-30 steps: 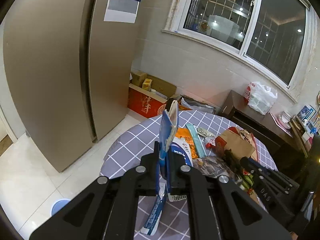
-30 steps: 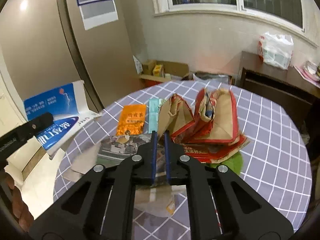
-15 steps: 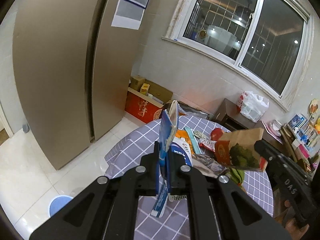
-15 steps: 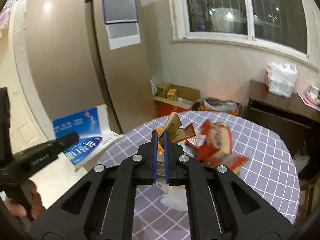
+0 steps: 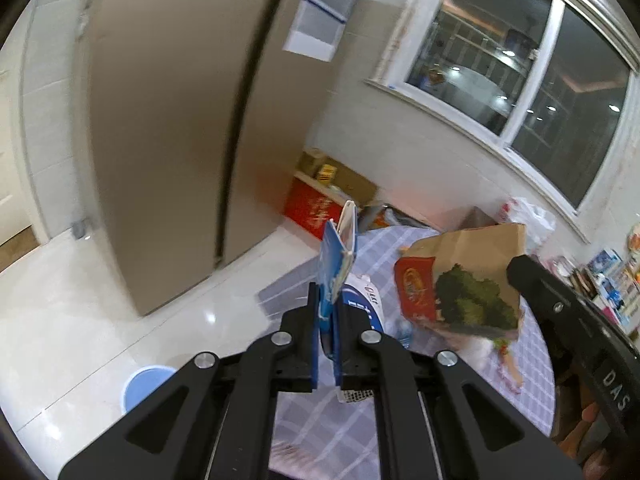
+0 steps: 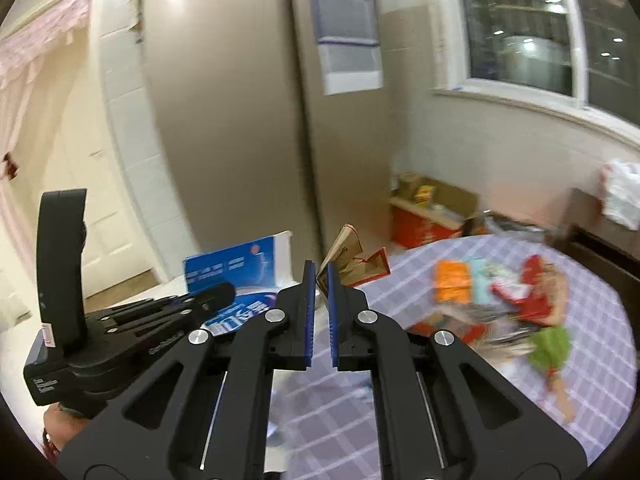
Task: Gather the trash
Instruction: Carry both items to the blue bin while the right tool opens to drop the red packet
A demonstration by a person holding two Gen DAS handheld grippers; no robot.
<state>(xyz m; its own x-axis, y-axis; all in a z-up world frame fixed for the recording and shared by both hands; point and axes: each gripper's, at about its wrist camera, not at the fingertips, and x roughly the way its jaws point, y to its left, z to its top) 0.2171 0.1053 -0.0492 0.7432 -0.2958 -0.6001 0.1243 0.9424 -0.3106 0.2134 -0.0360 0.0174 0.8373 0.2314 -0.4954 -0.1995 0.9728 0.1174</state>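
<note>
Round table w/ grey-checked cloth (image 6: 580,396) at lower right isn't cleared yet: orange packet (image 6: 452,286), red wrappers (image 6: 536,298) and green scrap (image 6: 550,346) lie on it. Left gripper (image 5: 328,316), btm centre, is clamped on a flattened blue-and-white carton (image 5: 336,256); right gripper (image 6: 321,280) pinches a brown paper bag w/ red-green print (image 5: 460,280). Small blue bin (image 5: 144,386) at lower left; I'd say both pieces need dropping there.

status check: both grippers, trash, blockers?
Left gripper shut on blue-and-white carton. Right gripper shut on brown paper bag. More wrappers on checked table. Nothing blocking in view.
</note>
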